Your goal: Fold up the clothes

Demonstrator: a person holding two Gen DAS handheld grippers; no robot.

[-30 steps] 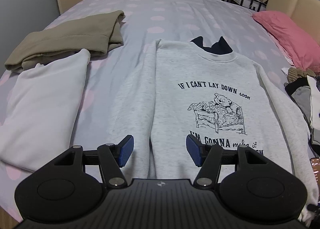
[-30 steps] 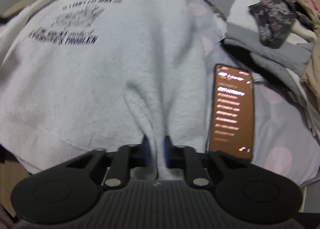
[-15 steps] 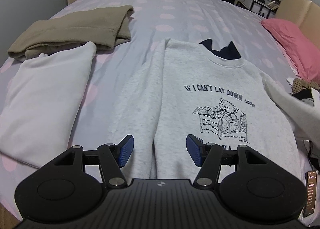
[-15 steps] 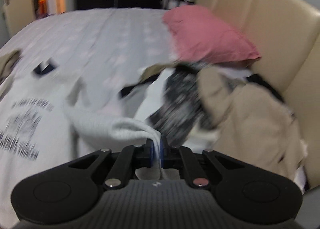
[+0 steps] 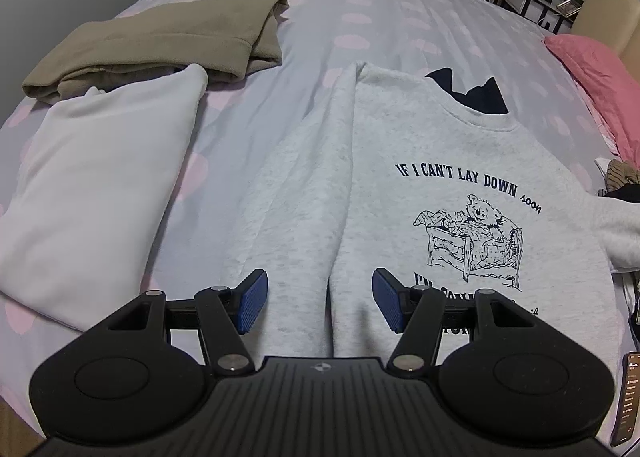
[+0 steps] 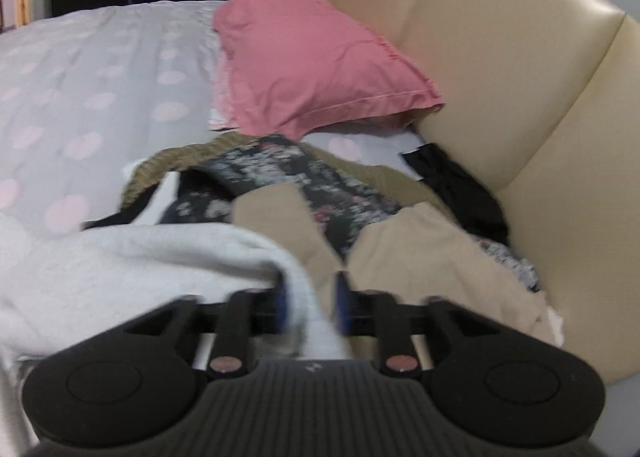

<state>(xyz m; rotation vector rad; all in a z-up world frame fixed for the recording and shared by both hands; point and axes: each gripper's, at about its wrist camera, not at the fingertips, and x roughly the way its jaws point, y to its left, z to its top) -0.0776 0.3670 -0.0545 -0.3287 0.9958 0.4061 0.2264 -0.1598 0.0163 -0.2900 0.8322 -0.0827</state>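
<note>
Sleeve point(image 6: 132, 253) lifted rightward, right gripper point(image 6: 310, 299) fingers just parted

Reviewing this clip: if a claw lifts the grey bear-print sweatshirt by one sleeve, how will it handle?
Likely floppy: the grey sweatshirt lies limp on the bed, and its sleeve sags in soft folds beside the right claw. The thick fleecy knit suggests some weight and drag, and probably little slip against the ribbed pads.

Bed point(image 5: 400, 17) with pink-dotted cover, bearing: grey printed sweatshirt point(image 5: 420, 185) laid flat; folded white garment point(image 5: 100, 185); folded olive garment point(image 5: 160, 41); pink pillow point(image 6: 312, 65); heap of unfolded clothes point(image 6: 320, 193); phone point(image 5: 629, 397).
</note>
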